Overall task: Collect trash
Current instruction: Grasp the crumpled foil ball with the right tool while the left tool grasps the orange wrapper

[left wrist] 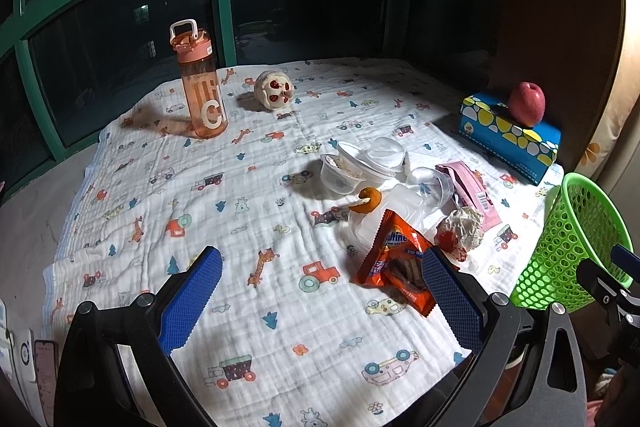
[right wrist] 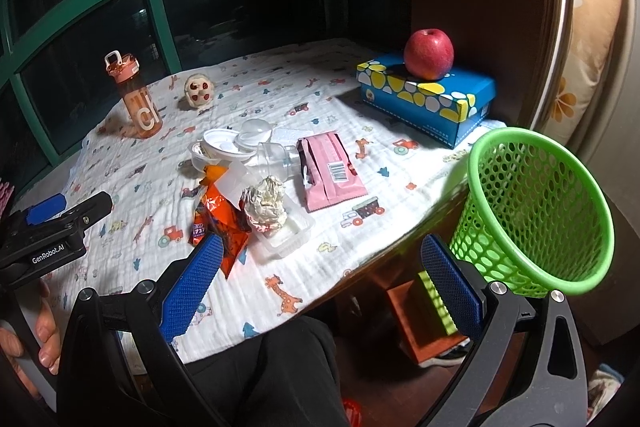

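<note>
A heap of trash lies on the patterned cloth: an orange snack wrapper (left wrist: pixel 394 267) (right wrist: pixel 220 219), a crumpled paper ball (left wrist: pixel 460 227) (right wrist: pixel 266 203), a pink wrapper (left wrist: pixel 472 189) (right wrist: pixel 330 171), clear plastic cups (left wrist: pixel 352 167) (right wrist: pixel 224 147), an orange peel (left wrist: pixel 366 199) and a clear tray (right wrist: pixel 288 231). A green mesh basket (left wrist: pixel 572 247) (right wrist: pixel 536 207) stands at the table's right edge. My left gripper (left wrist: pixel 320 267) is open and empty, just short of the orange wrapper. My right gripper (right wrist: pixel 320 259) is open and empty over the table's near edge, left of the basket.
An orange water bottle (left wrist: pixel 202 87) (right wrist: pixel 138 99) and a small skull toy (left wrist: pixel 274 91) (right wrist: pixel 198 91) stand at the back. A red apple (left wrist: pixel 526 103) (right wrist: pixel 428 55) sits on a blue tissue box (left wrist: pixel 508 135) (right wrist: pixel 428 95) at back right. A wooden wall rises on the right.
</note>
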Demonstrator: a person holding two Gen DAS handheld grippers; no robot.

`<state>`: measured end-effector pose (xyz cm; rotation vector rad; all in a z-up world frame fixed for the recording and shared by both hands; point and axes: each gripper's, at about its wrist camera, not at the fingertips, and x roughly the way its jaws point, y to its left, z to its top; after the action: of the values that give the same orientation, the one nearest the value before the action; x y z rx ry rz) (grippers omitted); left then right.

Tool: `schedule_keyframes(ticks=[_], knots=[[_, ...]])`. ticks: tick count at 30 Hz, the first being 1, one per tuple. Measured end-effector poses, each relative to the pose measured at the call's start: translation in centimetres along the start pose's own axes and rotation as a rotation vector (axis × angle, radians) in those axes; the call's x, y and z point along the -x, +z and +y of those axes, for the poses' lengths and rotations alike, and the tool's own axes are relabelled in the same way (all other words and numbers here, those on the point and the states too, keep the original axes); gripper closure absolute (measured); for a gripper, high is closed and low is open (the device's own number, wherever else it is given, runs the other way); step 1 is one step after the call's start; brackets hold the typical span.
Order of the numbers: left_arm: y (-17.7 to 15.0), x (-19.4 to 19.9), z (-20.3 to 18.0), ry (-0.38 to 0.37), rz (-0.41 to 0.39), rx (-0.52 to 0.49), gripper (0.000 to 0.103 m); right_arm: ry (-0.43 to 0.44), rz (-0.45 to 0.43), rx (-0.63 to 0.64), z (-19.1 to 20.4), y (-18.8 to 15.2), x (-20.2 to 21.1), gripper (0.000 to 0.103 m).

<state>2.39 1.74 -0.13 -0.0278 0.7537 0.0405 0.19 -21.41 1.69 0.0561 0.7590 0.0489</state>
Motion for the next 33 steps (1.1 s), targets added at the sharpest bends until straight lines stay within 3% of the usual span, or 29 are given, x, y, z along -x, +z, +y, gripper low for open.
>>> schedule_keyframes(ticks=[17,24,33], knots=[[1.5,-2.8,1.1,0.029,0.039,0.018,0.006,0.026,0.031,0.072,-0.8,3.4,-4.9,0.005],[1.6,-4.4,1.5,0.038,0.066,0.032,0.006,0.089,0.077,0.1,-0.1,3.8,-7.4,0.005],[1.5,-6.3,2.3,0.037,0.102,0.044,0.006,0.172,0.157,0.131,2.1,3.3,-11.8,0.015]])
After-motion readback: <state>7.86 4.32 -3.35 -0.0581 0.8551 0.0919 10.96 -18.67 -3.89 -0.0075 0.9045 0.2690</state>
